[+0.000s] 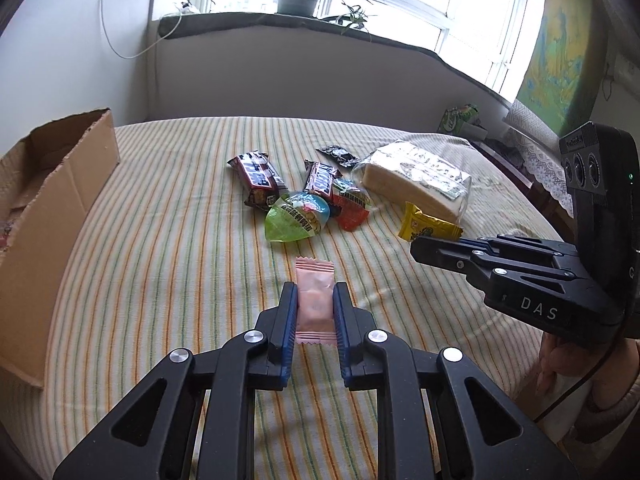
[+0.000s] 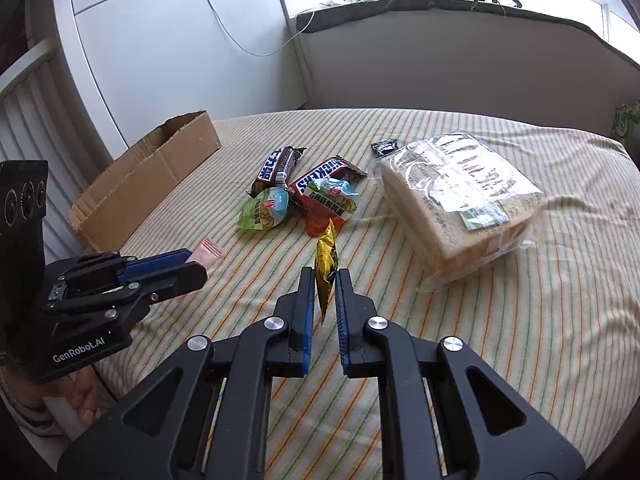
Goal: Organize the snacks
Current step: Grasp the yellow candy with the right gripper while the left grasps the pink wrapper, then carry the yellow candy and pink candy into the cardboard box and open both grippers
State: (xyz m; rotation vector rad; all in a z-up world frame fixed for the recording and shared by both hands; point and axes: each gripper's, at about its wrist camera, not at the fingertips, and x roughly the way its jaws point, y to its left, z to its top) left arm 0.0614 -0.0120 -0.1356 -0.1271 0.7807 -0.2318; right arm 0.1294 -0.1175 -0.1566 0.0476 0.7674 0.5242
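Left wrist view: left gripper (image 1: pixel 314 308) jaws clamp a pink sachet (image 1: pixel 314 300) on the striped bed (image 1: pixel 160 240), while right gripper (image 2: pixel 325 294) jaws pinch a yellow packet (image 2: pixel 326 264).

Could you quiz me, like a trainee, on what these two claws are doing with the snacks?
1. What does the left claw grip?
2. True or false: the right claw is empty.
3. Where is the cardboard box: A) left of the snack pile, B) on the bread loaf, C) on the windowsill?

Key:
1. A pink candy packet.
2. False: it pinches a yellow snack packet.
3. A.
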